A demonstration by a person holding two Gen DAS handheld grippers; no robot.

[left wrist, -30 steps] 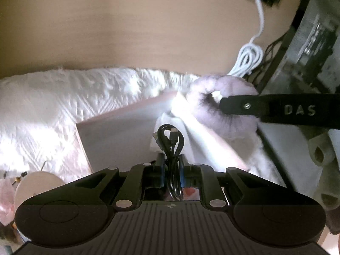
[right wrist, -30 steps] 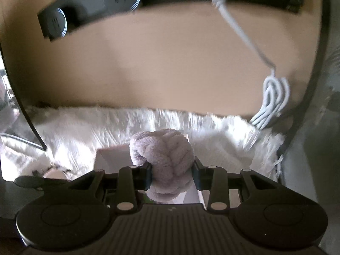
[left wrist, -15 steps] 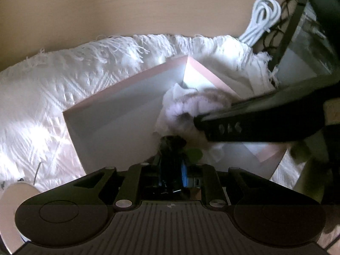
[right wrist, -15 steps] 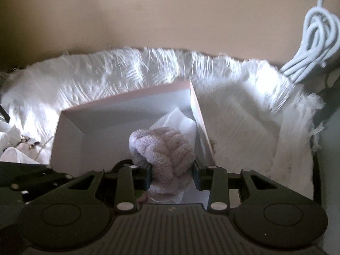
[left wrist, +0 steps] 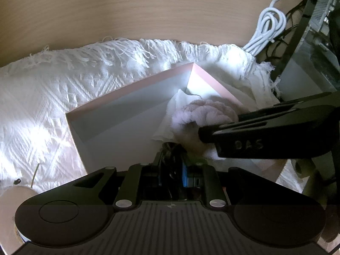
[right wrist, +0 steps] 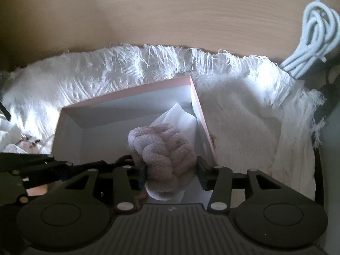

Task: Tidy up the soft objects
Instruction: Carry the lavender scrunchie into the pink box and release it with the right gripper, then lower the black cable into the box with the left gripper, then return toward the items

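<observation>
Plush headband going into the pink box

The right gripper [right wrist: 172, 171] is clamped on the plush headband [right wrist: 163, 148] and holds it low inside the box [left wrist: 127, 89], over the white tissue [right wrist: 178, 116] at the box's right end – the placing step, by my reading. The left gripper [left wrist: 172, 165] is closed on a bundle of dark cable [left wrist: 172, 150] at the box's near edge. Next the right claw needs to part and lift straight up – without dragging the tissue along.

box [right wrist: 131, 97] on cloth [right wrist: 244, 127] | tissue [right wrist: 180, 116] in box (right corner) | headband [right wrist: 167, 148] over tissue | cable [right wrist: 316, 34] behind-right
</observation>
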